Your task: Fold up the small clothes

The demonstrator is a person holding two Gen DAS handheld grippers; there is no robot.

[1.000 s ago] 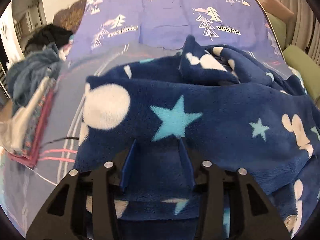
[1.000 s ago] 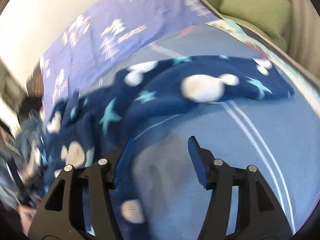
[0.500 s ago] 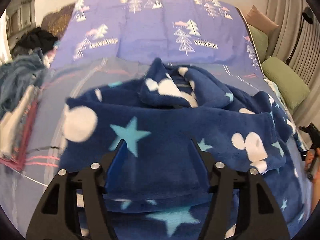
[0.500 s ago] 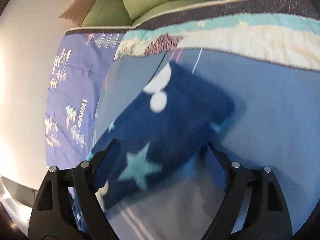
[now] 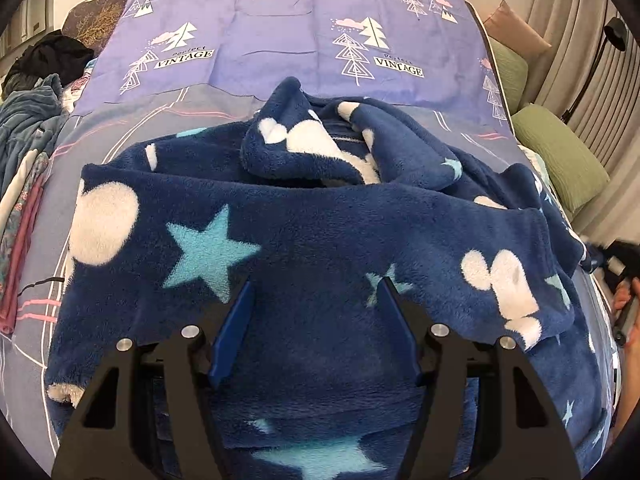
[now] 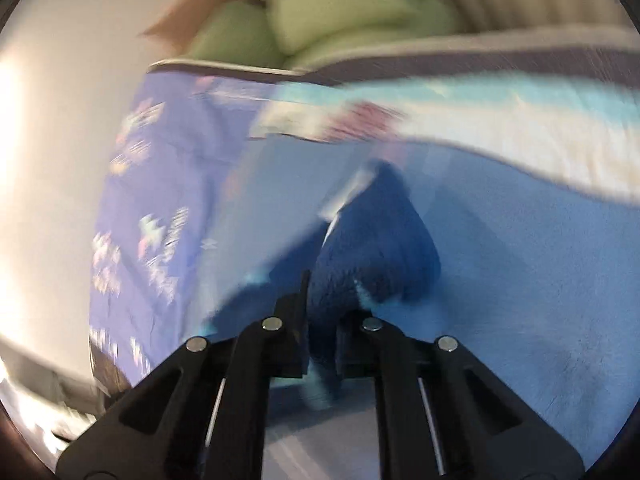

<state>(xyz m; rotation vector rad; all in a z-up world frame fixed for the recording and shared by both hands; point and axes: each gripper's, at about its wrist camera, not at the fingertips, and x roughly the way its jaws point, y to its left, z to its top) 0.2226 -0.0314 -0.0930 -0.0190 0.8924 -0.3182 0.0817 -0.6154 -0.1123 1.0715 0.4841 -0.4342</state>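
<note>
A navy fleece garment (image 5: 320, 216) with white blobs and light blue stars lies crumpled across the bed, one part folded over near the top. My left gripper (image 5: 316, 300) is open just above its near part, holding nothing. In the blurred right wrist view my right gripper (image 6: 326, 300) is shut on an end of the same navy fleece (image 6: 376, 240), which bunches up between the fingers over the blue bedsheet (image 6: 520, 300). The right gripper also shows at the right edge of the left wrist view (image 5: 620, 268), at the garment's right tip.
A purple pillowcase (image 5: 280, 40) with tree prints lies behind the garment. A stack of folded clothes (image 5: 20, 208) and a pile of dark clothes (image 5: 48, 56) sit at the left. Green cushions (image 5: 560, 152) lie at the right, past the bed edge.
My right gripper moved onto the garment's end and closed on it. My left gripper stayed open over the fleece, having backed off slightly.
</note>
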